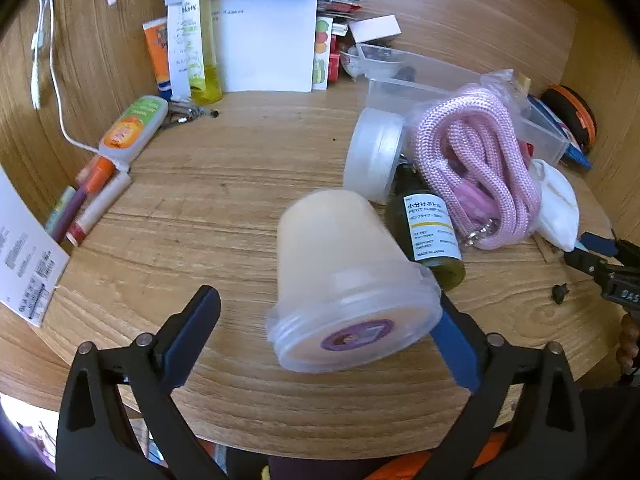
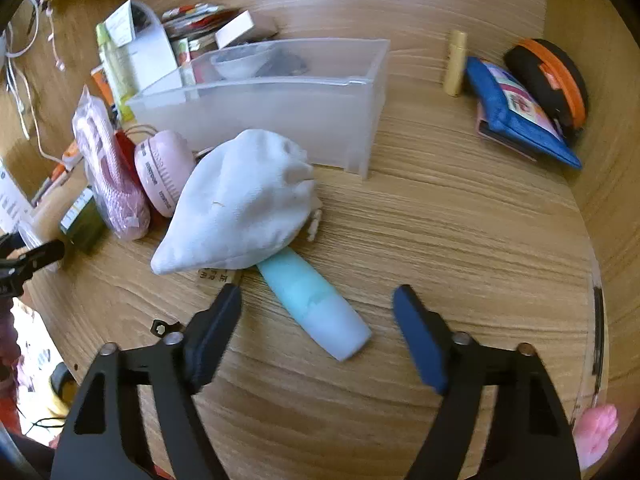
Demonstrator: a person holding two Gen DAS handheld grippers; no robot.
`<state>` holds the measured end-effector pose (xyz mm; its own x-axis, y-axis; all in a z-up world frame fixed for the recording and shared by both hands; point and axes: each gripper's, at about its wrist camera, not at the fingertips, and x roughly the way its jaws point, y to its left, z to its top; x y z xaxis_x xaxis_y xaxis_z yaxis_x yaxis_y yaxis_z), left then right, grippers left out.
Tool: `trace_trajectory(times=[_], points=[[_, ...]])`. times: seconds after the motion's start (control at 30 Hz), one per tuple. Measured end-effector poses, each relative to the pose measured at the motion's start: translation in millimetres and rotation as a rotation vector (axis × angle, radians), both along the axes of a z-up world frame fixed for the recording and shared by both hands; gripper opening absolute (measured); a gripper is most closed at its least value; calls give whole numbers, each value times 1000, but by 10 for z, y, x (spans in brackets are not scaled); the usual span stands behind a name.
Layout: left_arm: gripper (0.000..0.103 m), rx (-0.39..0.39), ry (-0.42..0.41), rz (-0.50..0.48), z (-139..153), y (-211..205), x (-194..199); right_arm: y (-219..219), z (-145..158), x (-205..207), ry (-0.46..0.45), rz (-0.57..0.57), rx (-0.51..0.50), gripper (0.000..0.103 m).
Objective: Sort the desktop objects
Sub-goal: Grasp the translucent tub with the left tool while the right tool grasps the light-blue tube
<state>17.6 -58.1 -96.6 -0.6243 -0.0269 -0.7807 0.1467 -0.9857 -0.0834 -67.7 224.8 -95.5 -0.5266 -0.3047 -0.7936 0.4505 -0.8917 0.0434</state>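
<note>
In the left wrist view, my left gripper is open around a frosted plastic jar that lies on its side on the wooden desk; its lid end touches the right finger, the left finger stands apart. Behind it lie a dark green pump bottle, a white round jar and a bagged pink rope. In the right wrist view, my right gripper is open over a turquoise tube, whose far end is under a white cloth pouch.
A clear plastic bin stands behind the pouch. A blue pouch and an orange-black case lie at the right. Papers, a yellow spray bottle, tubes and pens crowd the left and back. A pink round device lies beside the rope.
</note>
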Motion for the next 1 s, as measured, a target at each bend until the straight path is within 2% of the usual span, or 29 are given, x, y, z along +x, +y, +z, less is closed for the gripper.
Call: trace_trajectory(times=[0.07, 0.3, 0.4, 0.5, 0.63, 0.67, 0.77, 1.0], points=[[94, 13, -4, 4, -12, -16, -9, -60, -27, -3, 5, 13, 14, 68], [86, 25, 1, 37, -19, -147, -6, -87, -60, 17, 14, 33, 45, 47], [79, 16, -8, 59, -60, -208, -28, -61, -55, 12, 18, 39, 51, 45], [78, -33, -7, 89, -93, -223, -61, -77, -53, -12, 21, 44, 53, 45], [78, -56, 5, 107, -116, -227, -103, -136, -44, -59, 23, 59, 52, 45], [75, -66, 11, 114, -123, -219, -106, -145, -42, -66, 25, 62, 50, 44], [69, -94, 27, 129, -124, -186, -121, -168, -34, -44, 33, 82, 39, 22], [69, -95, 26, 141, -114, -208, -114, -124, -10, -13, 19, 66, 27, 23]])
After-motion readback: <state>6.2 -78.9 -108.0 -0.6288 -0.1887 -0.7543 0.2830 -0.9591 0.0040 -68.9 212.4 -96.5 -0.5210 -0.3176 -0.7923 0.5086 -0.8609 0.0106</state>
